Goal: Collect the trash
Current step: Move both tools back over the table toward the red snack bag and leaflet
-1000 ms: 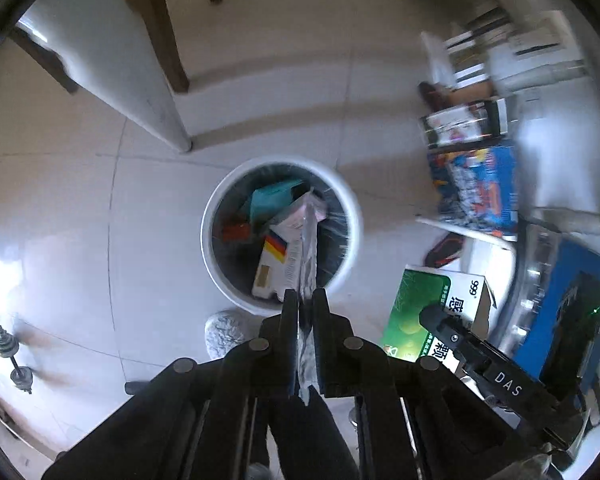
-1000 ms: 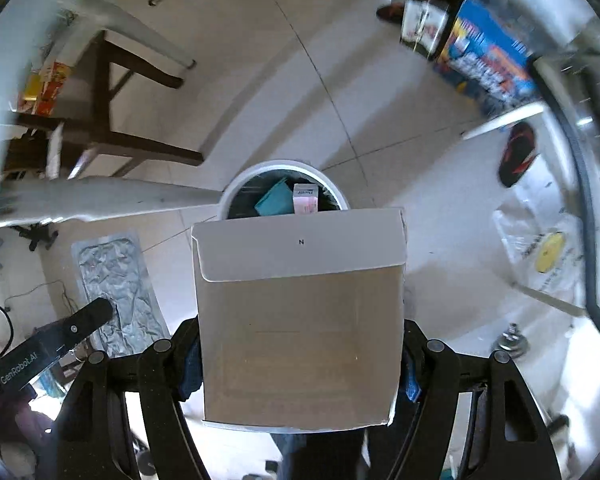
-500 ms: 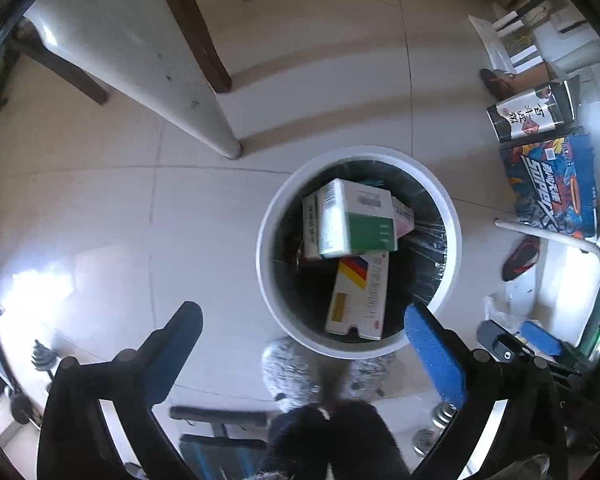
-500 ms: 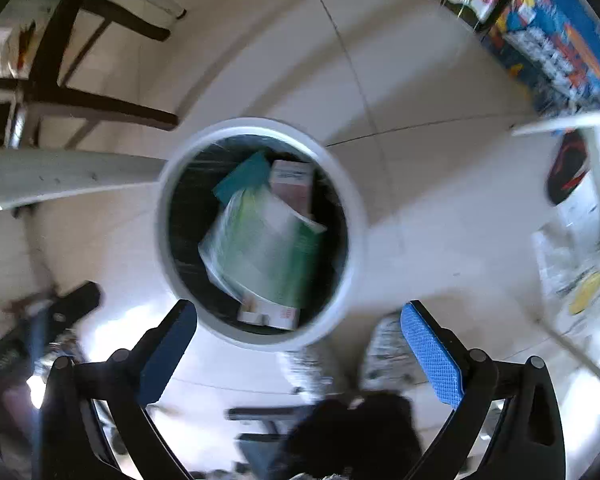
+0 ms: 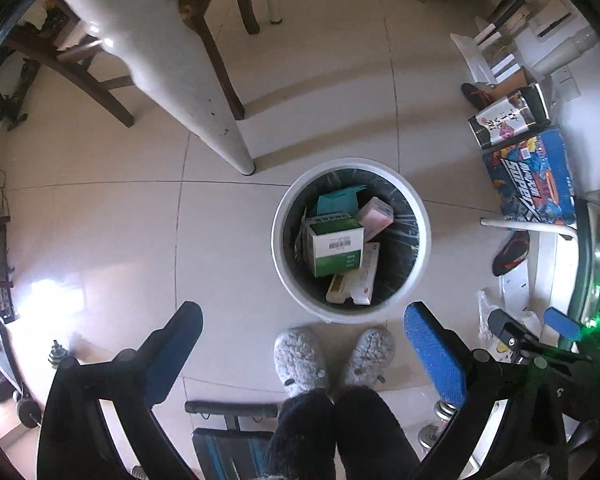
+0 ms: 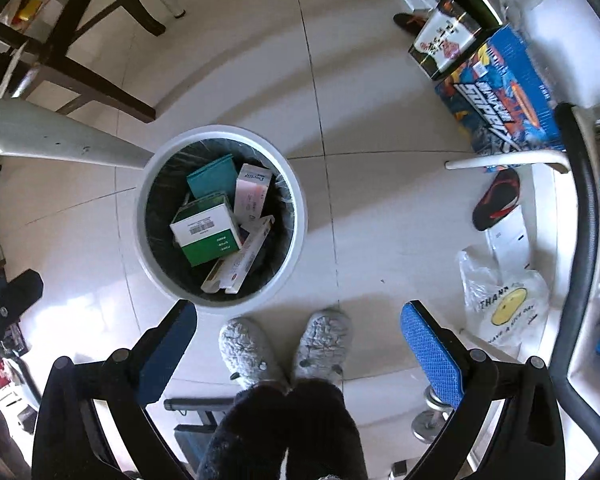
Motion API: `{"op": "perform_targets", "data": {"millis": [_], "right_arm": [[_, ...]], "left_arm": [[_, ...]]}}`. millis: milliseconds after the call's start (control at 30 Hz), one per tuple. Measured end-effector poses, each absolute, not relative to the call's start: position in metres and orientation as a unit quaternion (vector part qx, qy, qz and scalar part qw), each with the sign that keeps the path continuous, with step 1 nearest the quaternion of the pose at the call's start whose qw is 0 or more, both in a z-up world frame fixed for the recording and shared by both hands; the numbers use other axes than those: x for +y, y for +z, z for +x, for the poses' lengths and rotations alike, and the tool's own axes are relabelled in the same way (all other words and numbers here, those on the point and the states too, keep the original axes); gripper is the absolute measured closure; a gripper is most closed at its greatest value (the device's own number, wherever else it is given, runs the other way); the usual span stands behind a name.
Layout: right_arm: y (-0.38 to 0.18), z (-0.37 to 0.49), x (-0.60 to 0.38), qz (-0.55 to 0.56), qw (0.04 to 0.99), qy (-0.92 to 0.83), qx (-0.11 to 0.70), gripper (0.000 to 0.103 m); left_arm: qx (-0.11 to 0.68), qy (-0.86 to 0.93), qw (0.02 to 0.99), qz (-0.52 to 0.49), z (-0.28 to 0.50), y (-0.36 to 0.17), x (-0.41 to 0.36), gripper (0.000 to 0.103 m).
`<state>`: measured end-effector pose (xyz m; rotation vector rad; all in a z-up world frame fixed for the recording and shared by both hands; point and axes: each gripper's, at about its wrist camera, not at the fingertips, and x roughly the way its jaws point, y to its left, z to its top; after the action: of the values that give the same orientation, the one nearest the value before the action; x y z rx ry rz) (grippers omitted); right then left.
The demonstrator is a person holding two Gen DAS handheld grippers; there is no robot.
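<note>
Looking straight down, we see the round white plastic trash bin with its black liner (image 5: 351,240) on the pale tiled floor (image 5: 100,248), just ahead of the person's grey fluffy slippers (image 5: 300,360). Inside it lie a green-and-white cardboard box (image 5: 334,246), a pink carton (image 5: 374,218), a teal box (image 5: 338,200) and a long white-and-red carton (image 5: 354,280) leaning toward the rim.

We judge the main risk to be the pile: the green-and-white box sits high on the others, and a further piece dropped off-centre could bounce off it and land on the floor. A careless foot could also nudge the bin, since the slippers stand just beside its rim.

The left gripper (image 5: 300,344) has its blue-padded fingers (image 5: 434,350) spread as wide as they go, with nothing between them. The right gripper (image 6: 298,340) is the same: fingers (image 6: 430,354) fully apart, empty, touching nothing. Other litter, such as the white plastic bag with a yellow smiley (image 6: 504,308), lies on the floor well apart from the bin.
</note>
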<state>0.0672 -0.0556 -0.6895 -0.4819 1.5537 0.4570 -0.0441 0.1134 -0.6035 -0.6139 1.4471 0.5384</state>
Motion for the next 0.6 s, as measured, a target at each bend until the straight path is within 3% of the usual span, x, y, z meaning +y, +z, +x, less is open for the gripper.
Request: {"op": "perform_targets", "data": {"millis": [600], "right_arm": [[-0.473, 0.012, -0.085, -0.198, 0.696, 0.238, 0.648, 0.000]], "left_arm": [[0.620, 0.246, 0.697, -0.263, -0.099, -0.433, 0.074, 0.000]]}}
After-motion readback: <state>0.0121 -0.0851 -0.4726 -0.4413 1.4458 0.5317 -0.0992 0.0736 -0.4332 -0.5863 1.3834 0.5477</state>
